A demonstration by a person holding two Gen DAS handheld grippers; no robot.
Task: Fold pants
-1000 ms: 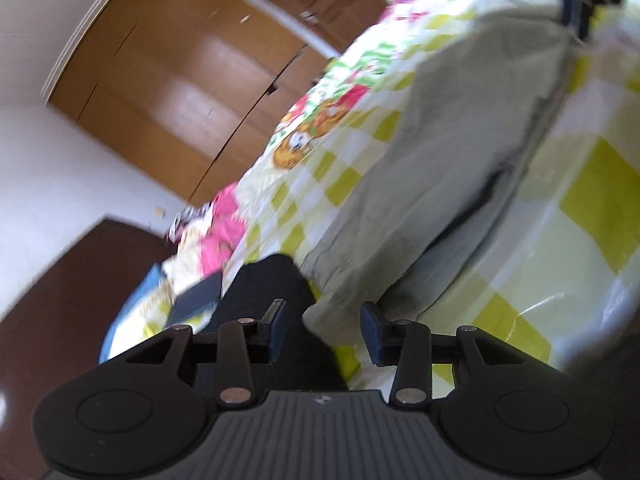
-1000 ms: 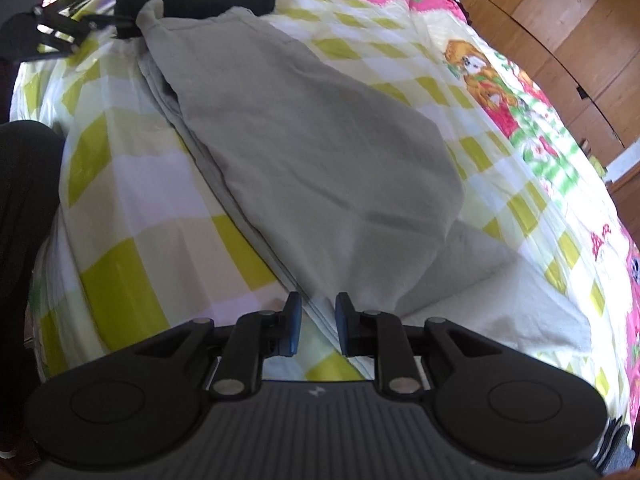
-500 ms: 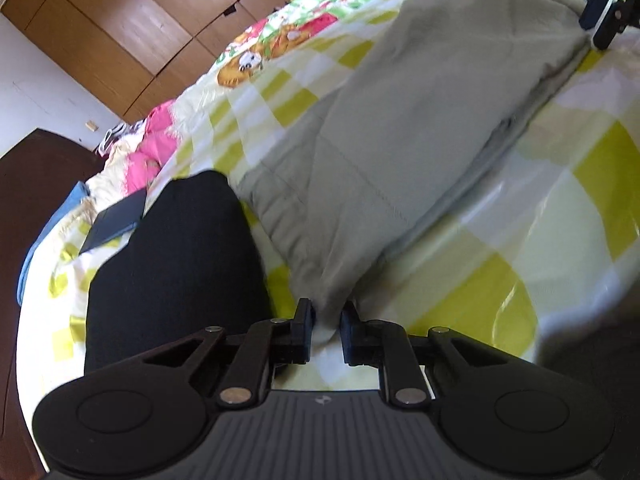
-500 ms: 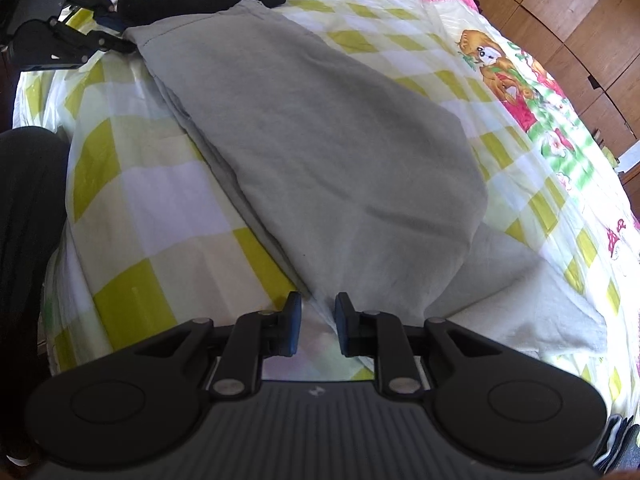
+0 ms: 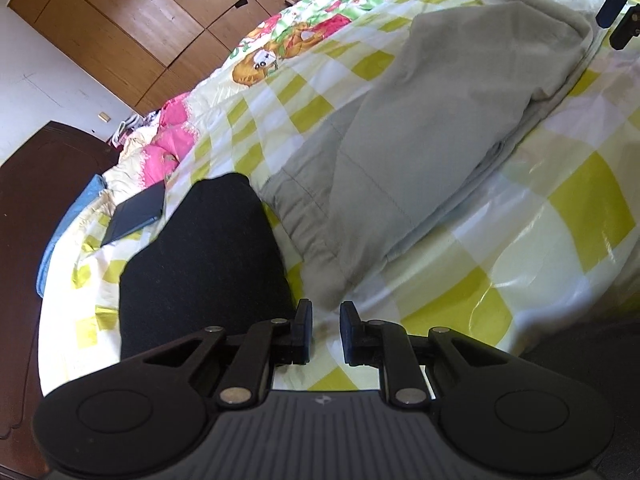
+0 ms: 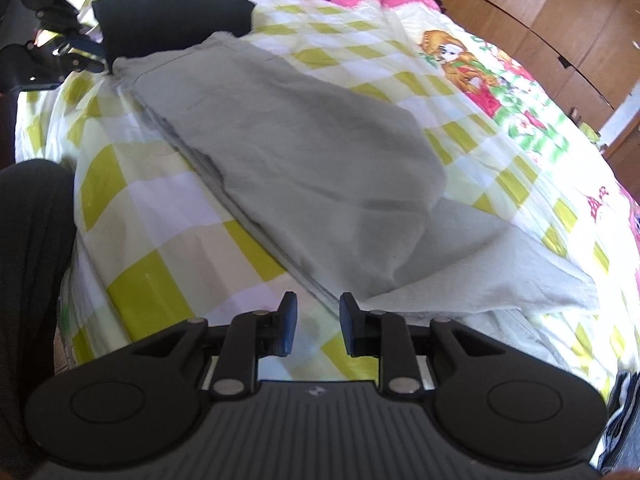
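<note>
Now, from the left wrist: left tool (image 5: 325, 322) apart and empty, just short of the gray pants (image 5: 432, 140) lying flat on the checkered bed (image 5: 568, 208), beside a black cloth (image 5: 200, 256). From the right wrist: right tool (image 6: 314, 322) apart too, near the pants' edge (image 6: 280, 160).

Left gripper (image 5: 325, 322), right gripper (image 6: 315, 318) parted, empty.
</note>
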